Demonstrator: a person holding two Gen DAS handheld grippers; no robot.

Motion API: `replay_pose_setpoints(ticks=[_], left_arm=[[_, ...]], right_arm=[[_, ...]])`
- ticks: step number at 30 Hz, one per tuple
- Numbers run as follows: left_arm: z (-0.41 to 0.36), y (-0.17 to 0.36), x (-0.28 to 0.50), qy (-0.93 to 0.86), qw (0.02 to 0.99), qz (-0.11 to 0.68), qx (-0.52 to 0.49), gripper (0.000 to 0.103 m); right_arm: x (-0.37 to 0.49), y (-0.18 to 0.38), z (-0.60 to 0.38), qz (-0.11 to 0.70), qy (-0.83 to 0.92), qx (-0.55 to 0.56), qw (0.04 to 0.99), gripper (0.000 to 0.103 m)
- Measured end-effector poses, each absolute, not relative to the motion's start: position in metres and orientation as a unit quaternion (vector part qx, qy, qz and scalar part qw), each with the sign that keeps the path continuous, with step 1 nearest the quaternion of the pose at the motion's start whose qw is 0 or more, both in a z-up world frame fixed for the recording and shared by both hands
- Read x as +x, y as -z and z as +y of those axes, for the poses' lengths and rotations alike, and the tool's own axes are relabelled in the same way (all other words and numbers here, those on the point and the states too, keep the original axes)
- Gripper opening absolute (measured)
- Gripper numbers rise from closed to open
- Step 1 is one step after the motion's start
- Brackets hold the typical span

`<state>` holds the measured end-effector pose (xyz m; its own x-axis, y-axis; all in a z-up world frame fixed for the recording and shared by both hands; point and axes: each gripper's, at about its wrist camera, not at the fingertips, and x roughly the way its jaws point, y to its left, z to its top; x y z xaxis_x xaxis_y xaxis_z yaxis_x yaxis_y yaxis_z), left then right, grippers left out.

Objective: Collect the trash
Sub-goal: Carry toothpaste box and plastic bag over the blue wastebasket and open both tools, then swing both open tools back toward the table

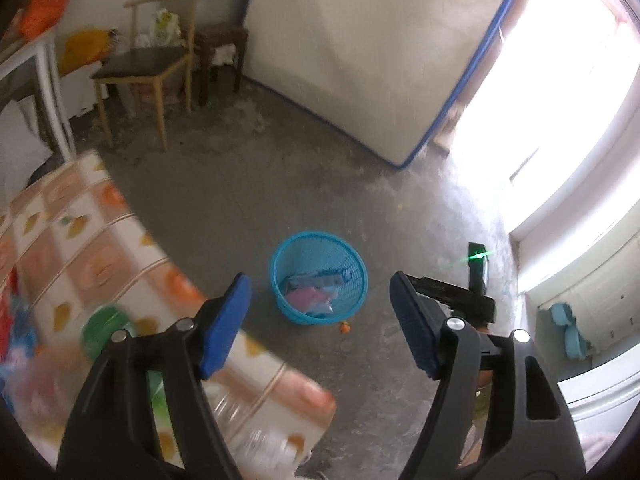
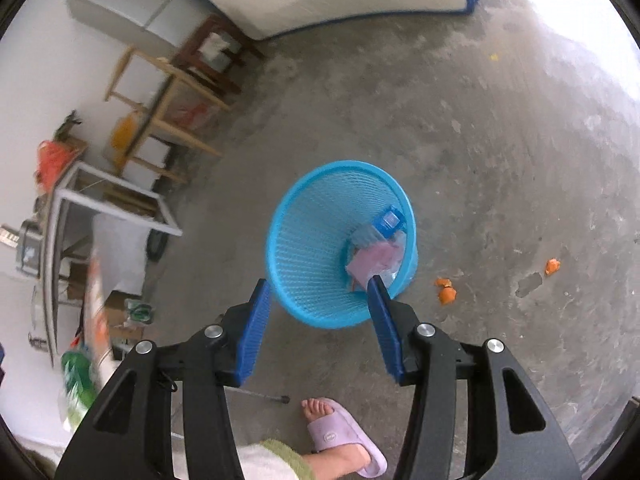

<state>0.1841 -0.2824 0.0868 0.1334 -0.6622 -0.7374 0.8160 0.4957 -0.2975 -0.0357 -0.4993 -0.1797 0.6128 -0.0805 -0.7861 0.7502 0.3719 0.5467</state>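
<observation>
At the left, a table [image 1: 100,240] under a fruit-print cloth carries a green lid near its edge. The left gripper [image 1: 320,312] hangs above the floor, jaws spread wide and empty. Ahead on the concrete stands the blue mesh basket [image 2: 304,240] with pink and blue wrappers [image 2: 376,256] inside. The right gripper [image 2: 318,320] hovers over it, released, nothing held. Orange peel scraps [image 2: 446,290] lie on the floor just right of the basket.

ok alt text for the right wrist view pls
The open right tool hangs empty over a blue mesh basket on a concrete floor, with pink and blue wrappers inside. Orange peel scraps lie on the floor beside it; a foot in a lilac slipper shows below.
</observation>
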Motion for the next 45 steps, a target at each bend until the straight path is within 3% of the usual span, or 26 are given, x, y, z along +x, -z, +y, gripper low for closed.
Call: replay_pose_setpoints(ticks=[5,11,20,33,45], left_arm=[[-0.189,-0.114,0.17,0.469,0.794,0.382,0.058,0.077],[-0.079,-0.118,0.158,0.393,0.851,0.347,0.032,0.083],[0.048,-0.076,0.14,0.29,0.882,0.372,-0.018,0.083],[0.111,0.008,0.127,0.193,0.875,0.441,-0.047,0.084],[0.118,0.039,0.129,0.161,0.867,0.464,-0.082,0.084]], right_arm=[[-0.058,0.124,-0.457,0.317,0.25,0.455,0.794,0.065],[-0.057,0.065,-0.405,0.304,0.193,0.421,0.833,0.072],[0.01,0.002,-0.325,0.319,0.078,0.376,0.866,0.079],[0.108,-0.029,-0.197,0.408,-0.009,0.268,0.872,0.079],[0.151,-0.039,-0.128,0.467,-0.03,0.174,0.866,0.084]])
